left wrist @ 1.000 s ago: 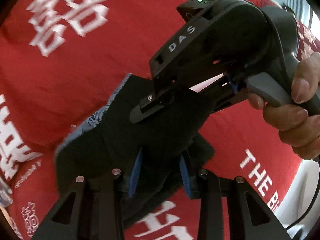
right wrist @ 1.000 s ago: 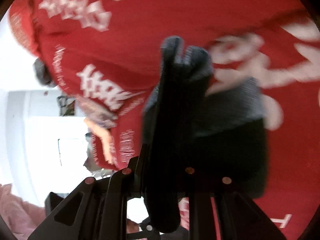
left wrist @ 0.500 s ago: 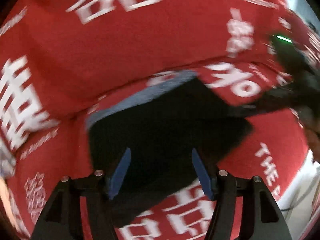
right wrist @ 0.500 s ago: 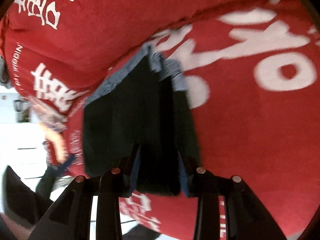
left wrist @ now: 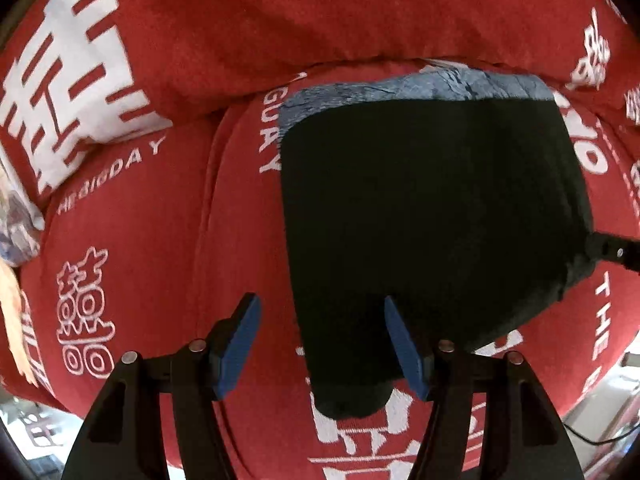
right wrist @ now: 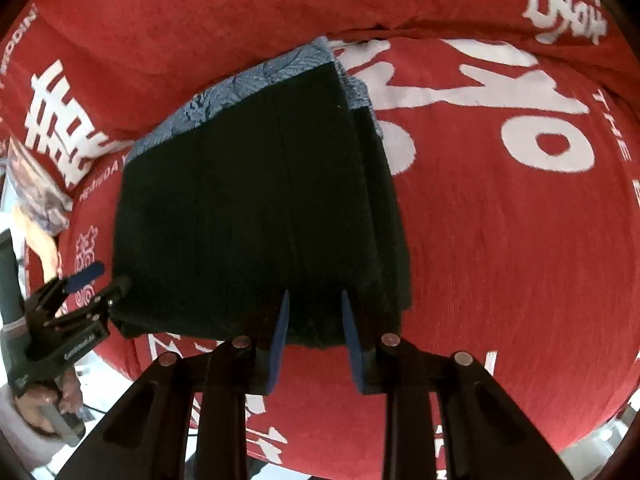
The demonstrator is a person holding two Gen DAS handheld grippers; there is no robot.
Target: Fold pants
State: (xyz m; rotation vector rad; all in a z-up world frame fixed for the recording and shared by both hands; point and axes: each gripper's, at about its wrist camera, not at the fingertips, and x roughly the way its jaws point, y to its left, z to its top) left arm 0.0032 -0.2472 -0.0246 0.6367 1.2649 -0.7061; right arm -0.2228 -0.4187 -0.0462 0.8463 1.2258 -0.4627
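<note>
Red fabric printed with white characters and lettering covers the whole cushioned surface, with a raised fold or cushion of the same cloth running across the far side. Folded black pants lie flat on this cover as a thick, layered rectangle, a strip of blue patterned fabric showing along their far edge. Left gripper hovers at the near left corner of the bundle with its blue-padded fingers spread wide, one pad over bare red cloth and the other over the black fabric, gripping nothing. Right gripper sits at the near edge with its pads a narrow gap apart, apparently resting against the stack's edge rather than pinching it, though contact is hard to judge. Pale patterned material lies at the cover's left margin.
</note>
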